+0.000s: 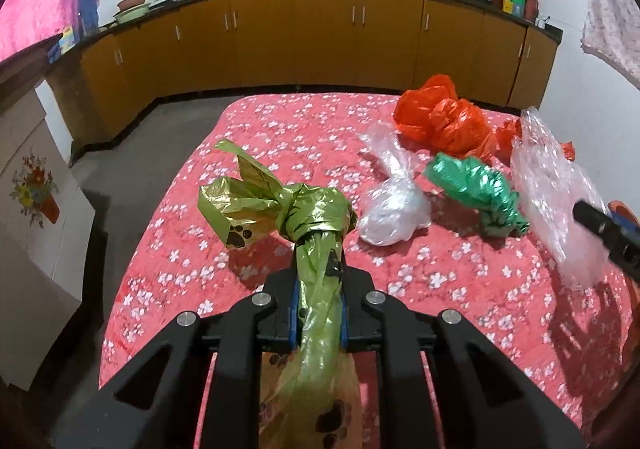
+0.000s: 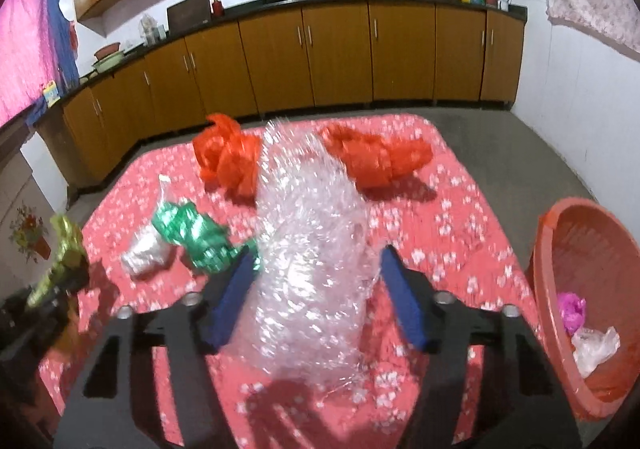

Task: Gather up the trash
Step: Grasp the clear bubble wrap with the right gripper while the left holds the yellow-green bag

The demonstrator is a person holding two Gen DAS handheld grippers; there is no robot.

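My left gripper [image 1: 320, 277] is shut on the neck of a knotted yellow-green bag with paw prints [image 1: 280, 205], held over the near left of the red floral bedspread [image 1: 304, 129]. A crumpled roll of clear bubble wrap [image 2: 312, 249] fills the gap of my right gripper [image 2: 318, 261], and both blue pads [image 2: 236, 297] touch its sides. In the left wrist view the same bubble wrap [image 1: 548, 177] stands at the far right with one right finger [image 1: 600, 225] against it. The yellow-green bag [image 2: 66, 245] also shows at the left edge of the right wrist view.
On the bedspread lie a shiny green bag [image 1: 476, 189], a small clear bag [image 1: 392, 209] and orange bags [image 1: 440, 117], with a second orange bundle [image 2: 380, 157] further right. A red basin [image 2: 560, 233] at the right holds pink and clear trash. Cabinets line the far wall.
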